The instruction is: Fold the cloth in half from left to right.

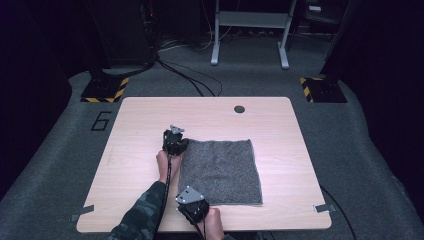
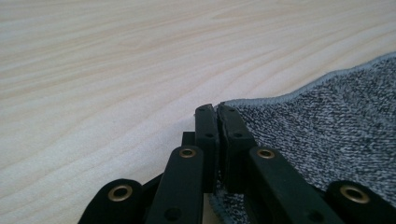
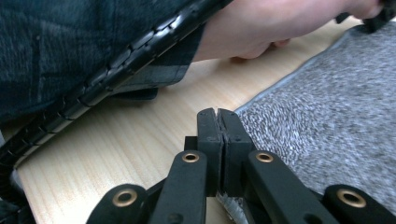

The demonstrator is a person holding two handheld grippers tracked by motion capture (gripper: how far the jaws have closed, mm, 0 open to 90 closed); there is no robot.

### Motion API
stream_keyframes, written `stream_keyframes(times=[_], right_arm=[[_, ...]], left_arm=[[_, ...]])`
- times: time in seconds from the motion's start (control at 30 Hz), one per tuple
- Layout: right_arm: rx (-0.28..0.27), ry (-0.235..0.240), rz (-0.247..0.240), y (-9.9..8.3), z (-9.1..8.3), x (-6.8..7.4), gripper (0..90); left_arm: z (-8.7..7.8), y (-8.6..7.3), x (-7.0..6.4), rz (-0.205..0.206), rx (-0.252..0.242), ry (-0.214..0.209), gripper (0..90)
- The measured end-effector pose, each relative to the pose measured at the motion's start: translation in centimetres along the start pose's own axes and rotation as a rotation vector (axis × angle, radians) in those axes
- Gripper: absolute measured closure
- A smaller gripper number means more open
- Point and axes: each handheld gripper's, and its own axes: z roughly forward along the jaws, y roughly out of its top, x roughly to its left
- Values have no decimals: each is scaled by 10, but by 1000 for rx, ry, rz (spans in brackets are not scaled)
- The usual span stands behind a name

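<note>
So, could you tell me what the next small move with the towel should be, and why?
Probably lift both corners together and carry them toward the opposite edge. The left gripper is shut on the far left corner of the grey towel, and the right gripper is shut on the near left corner, while the towel lies flat on the table.

The table [image 1: 150,150] is pale wood-grain laminate, smooth with a soft sheen, and the floor [image 1: 50,165] around it is rough grey carpet. The cloth [image 1: 222,170] is nubby terry, mottled grey and black, matt, with a stitched hem along its edge. Both the left gripper [image 2: 217,109] and the right gripper [image 3: 218,112] have matt black plastic jaws with brass-coloured rivets, the cable [image 3: 116,65] is ribbed glossy black plastic, and the sleeve [image 3: 56,42] is soft dark woven fabric.
</note>
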Motion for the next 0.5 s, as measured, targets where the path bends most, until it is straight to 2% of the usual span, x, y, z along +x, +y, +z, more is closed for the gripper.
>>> stream_keyframes(times=[0.13,0.37,0.5], right_arm=[[-30,-7,16,3,-7,-2,889],[-71,-5,9,9,-17,1,889],[-93,-8,20,13,-22,1,890]], left_arm=[[-7,7,-1,-8,-22,2,873],[-14,16,-4,15,-22,10,873],[-20,23,-4,19,-28,10,873]])
